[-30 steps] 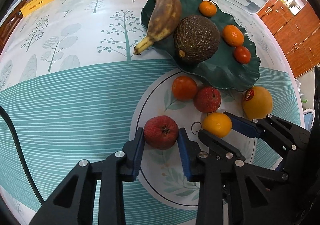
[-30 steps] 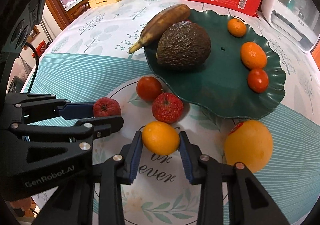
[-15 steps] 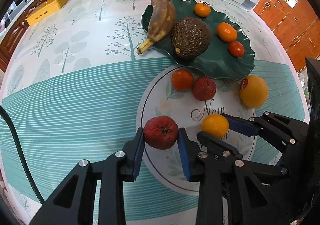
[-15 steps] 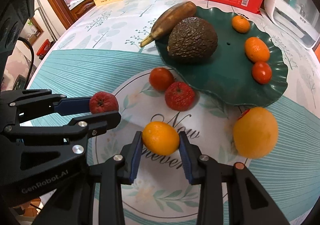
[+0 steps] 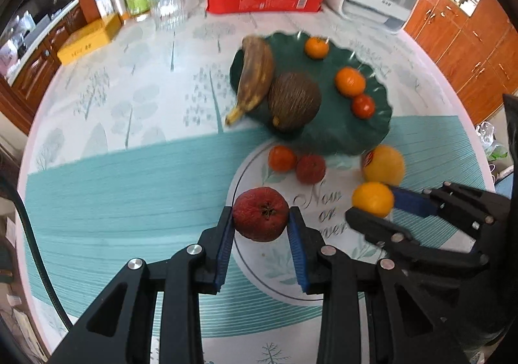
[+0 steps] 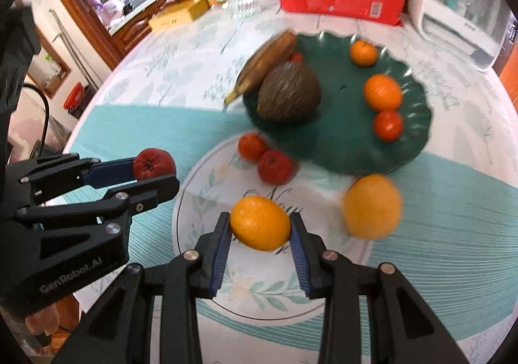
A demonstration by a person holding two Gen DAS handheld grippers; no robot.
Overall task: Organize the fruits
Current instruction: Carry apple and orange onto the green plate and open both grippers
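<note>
Left hand-held gripper: blue pads clamped on a wrinkled red fruit, one pad on each side, star-shaped calyx end facing up toward the camera. The fruit is roundish with no clear long axis and is held clear of the bench. Right hand-held gripper: pads clamped on an oval orange fruit, long axis running across from pad to pad, also off the cloth. Both grippers point steeply down at the bench, side by side, the left one appearing at the left edge of the right wrist view. On the cloth just beyond: a small tomato touching a red bumpy fruit, and a large orange to the right near the plate rim. Farther out, the green leaf-shaped plate carries a banana with its stem end hanging over the rim toward the grippers, an avocado, two mandarins and a tomato. Background blurred.
</note>
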